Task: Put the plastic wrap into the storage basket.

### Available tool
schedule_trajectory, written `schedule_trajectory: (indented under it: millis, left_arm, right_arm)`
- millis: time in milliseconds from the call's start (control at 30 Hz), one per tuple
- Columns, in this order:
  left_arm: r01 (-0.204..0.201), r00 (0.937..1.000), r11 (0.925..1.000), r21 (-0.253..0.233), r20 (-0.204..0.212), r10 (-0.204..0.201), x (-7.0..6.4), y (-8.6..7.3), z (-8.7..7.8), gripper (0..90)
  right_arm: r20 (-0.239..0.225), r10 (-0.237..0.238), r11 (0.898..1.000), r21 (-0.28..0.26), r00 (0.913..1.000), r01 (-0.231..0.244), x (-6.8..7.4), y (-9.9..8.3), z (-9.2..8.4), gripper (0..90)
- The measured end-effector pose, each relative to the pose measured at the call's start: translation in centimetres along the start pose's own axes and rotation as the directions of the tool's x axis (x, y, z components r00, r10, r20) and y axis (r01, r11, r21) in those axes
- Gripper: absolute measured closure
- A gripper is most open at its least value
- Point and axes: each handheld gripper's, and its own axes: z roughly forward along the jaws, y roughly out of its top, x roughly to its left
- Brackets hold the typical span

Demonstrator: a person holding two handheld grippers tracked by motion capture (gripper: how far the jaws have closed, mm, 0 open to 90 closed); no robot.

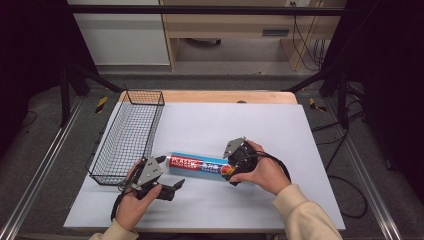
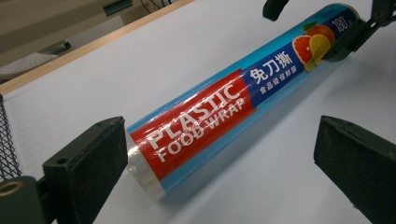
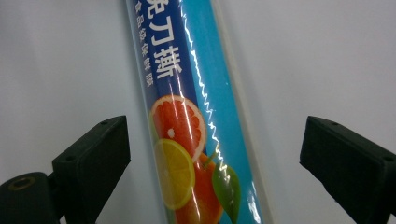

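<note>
1. You have a roll of plastic food wrap (image 1: 200, 165) lying flat on the white sheet (image 1: 240, 125) that covers the table; it runs left to right near the middle of your side, its red "PLASTIC FOOD WRAP" band toward your left and the citrus picture toward your right.
2. Your left gripper (image 1: 172, 189) sits low on the sheet just in front of the roll's left end; its jaws stand wide apart and hold nothing; in the left gripper view the roll's near end (image 2: 149, 172) lies beside the left-hand jaw, though you cannot tell whether the two touch.
3. Your right gripper (image 1: 227, 172) is at the roll's right end; in the right gripper view (image 3: 212, 163) its jaws are spread wide with the roll running up between them, a clear gap of white sheet on either side; neither jaw touches the wrap.
4. In the left gripper view your right gripper (image 2: 322, 28) appears at the far end of the roll, its jaws straddling the end with the fruit print.
5. A black wire basket (image 1: 127, 135) stands along the left edge of the sheet, just beyond your left hand (image 1: 132, 205); the roll lies outside it, its left end near the basket's near right corner.
</note>
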Motion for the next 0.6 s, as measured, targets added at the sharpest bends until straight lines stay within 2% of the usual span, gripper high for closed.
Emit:
schedule_trajectory:
  millis: [200,600]
  left_arm:
    - [-0.001,1.0000,1.0000,0.000,0.004,0.001,0.0,0.0,0.0,3.2]
    - [-0.008,0.9999,0.9999,0.014,0.015,0.008,-0.1,0.0,0.1,3.3]
  right_arm:
    - [-0.049,0.002,0.999,0.044,0.9988,0.000,-0.2,-0.2,1.7,10.0]
    - [-0.092,0.004,0.996,0.092,0.9958,0.004,-0.7,-0.6,2.7,19.4]
